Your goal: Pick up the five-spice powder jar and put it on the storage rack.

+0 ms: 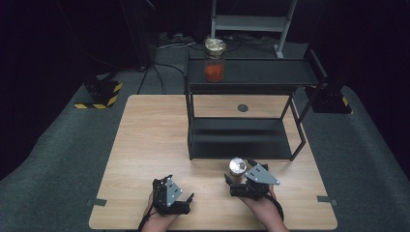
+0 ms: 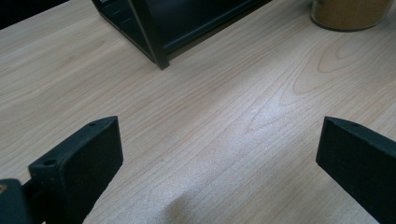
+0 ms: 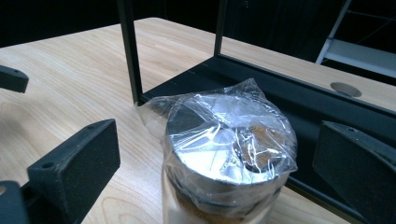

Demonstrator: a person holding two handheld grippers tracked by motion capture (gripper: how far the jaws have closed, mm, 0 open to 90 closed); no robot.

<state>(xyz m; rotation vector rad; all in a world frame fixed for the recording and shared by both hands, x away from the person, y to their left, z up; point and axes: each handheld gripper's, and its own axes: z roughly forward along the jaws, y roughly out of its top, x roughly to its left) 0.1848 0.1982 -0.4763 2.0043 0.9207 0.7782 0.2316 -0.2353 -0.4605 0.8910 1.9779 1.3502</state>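
A glass jar (image 1: 237, 166) with a silver lid under crinkled plastic wrap stands on the wooden table just in front of the black shelf. In the right gripper view this jar (image 3: 229, 154) sits between the jaws of my right gripper (image 3: 219, 140), which are wide apart and clear of the glass. From above, the right gripper (image 1: 238, 173) is open around the jar. My left gripper (image 1: 180, 189) rests near the table's front edge, open and holding nothing (image 2: 222, 135). The jar's brownish base (image 2: 350, 14) lies ahead of it to the right.
A black two-tier shelf (image 1: 251, 87) stands mid-table, its lower tray (image 3: 289, 98) right behind the jar. A second jar (image 1: 214, 60) with red contents sits on the top tier's left end. A shelf leg (image 2: 156, 51) is ahead of the left gripper.
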